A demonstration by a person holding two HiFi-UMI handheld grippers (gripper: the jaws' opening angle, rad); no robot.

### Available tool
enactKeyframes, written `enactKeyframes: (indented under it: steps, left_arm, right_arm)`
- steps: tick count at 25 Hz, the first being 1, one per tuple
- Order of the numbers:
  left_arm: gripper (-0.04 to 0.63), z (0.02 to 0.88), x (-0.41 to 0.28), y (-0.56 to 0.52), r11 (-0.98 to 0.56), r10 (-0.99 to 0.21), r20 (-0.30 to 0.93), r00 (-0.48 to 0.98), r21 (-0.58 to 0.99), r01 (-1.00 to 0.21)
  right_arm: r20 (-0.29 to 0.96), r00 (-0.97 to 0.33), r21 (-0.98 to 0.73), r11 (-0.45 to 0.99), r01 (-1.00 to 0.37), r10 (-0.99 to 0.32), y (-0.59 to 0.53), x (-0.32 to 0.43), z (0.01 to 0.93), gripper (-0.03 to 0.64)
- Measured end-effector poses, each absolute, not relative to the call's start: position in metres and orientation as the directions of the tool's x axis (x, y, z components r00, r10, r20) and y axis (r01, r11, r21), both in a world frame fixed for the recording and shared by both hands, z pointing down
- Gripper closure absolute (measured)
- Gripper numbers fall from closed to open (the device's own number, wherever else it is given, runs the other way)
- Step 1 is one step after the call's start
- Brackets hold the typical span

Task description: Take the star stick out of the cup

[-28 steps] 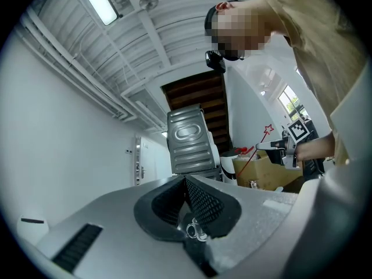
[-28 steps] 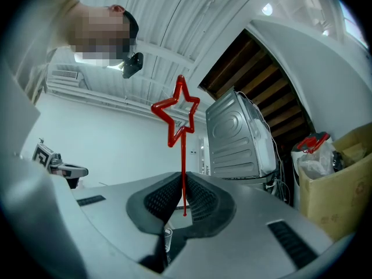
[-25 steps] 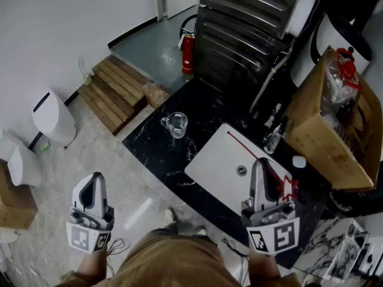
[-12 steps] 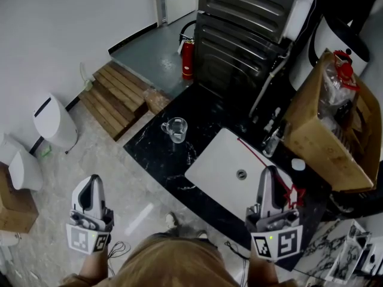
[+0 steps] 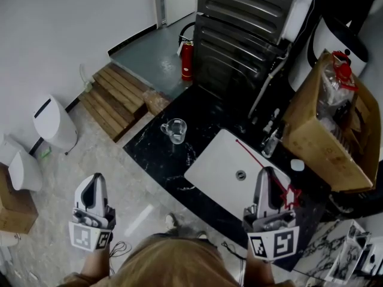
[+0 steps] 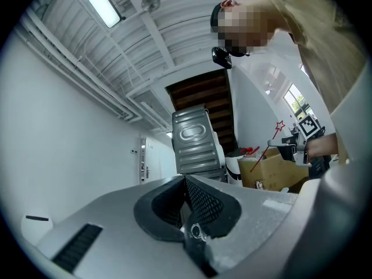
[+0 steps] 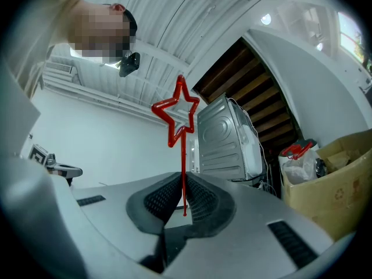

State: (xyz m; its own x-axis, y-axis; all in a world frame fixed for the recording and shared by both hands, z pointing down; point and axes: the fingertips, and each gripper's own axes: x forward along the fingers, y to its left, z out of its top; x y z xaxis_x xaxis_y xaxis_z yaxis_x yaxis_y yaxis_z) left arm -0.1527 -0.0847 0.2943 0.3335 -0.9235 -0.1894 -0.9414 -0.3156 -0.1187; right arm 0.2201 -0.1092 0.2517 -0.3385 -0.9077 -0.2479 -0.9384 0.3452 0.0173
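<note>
My right gripper (image 5: 266, 173) (image 7: 183, 199) is shut on the thin red star stick (image 5: 254, 159), star end (image 7: 176, 113) up. The stick hangs in the air over the white sink (image 5: 218, 160), out of the cup. The clear glass cup (image 5: 175, 129) stands empty on the black marble counter (image 5: 158, 151), well to the left of the stick. My left gripper (image 5: 94, 183) (image 6: 186, 193) is over the floor at the lower left, shut with nothing between its jaws. In the left gripper view, the star (image 6: 281, 125) shows far off at the right.
A cardboard box (image 5: 326, 133) with bags stands at the right of the counter, and a tap (image 5: 272, 137) is behind the sink. A grey metal appliance (image 5: 242, 28), a red fire extinguisher (image 5: 188, 52) and wooden steps (image 5: 114, 91) lie beyond.
The right gripper with the star stick has shifted only slightly over the sink. The left gripper has stayed in place.
</note>
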Motion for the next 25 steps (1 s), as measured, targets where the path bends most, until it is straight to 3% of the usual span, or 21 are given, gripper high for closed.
enactKeyframes:
  steps: [25]
  left_arm:
    - [0.594,0.301,-0.13,-0.089,-0.356,-0.912,-0.181,0.367,-0.091,-0.93]
  right_arm:
    - [-0.197,-0.376,0.036,0.377,-0.926,-0.906,-0.104,0.209,0.251,0.603]
